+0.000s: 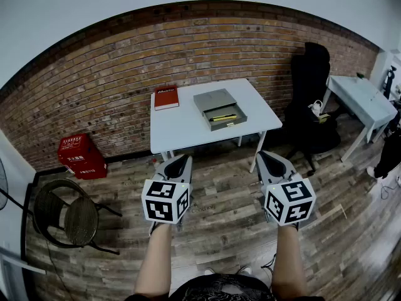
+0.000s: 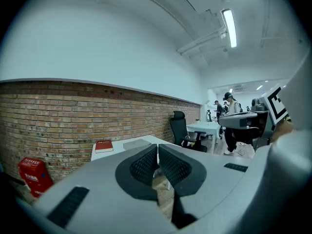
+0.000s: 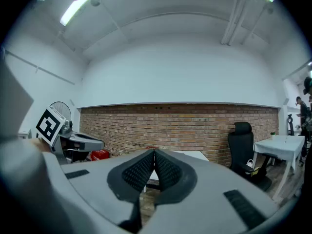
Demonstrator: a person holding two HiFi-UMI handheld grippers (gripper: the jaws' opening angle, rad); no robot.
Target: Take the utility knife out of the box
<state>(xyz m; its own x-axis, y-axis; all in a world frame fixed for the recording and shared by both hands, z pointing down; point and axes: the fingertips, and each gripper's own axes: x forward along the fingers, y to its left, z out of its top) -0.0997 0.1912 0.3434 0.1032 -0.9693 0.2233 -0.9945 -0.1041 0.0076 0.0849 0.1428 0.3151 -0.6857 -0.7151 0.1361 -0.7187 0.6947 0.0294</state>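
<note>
In the head view a grey box (image 1: 218, 108) rests on a white table (image 1: 188, 127), its drawer pulled out toward me. A yellow utility knife (image 1: 223, 117) lies in the drawer. My left gripper (image 1: 177, 162) and right gripper (image 1: 265, 158) hover over the wooden floor well short of the table, side by side. Both are shut with nothing between their jaws. In the left gripper view the left gripper (image 2: 157, 147) has its tips meeting, with the table (image 2: 117, 149) far ahead. The right gripper (image 3: 154, 153) looks the same in its own view.
A red book (image 1: 166, 97) lies on the table's left part. A brick wall (image 1: 113, 68) runs behind. A red box (image 1: 81, 156) and a round chair (image 1: 66, 215) stand at left; a black office chair (image 1: 311, 99) and another white table (image 1: 363, 99) stand at right. People stand far off (image 2: 229, 106).
</note>
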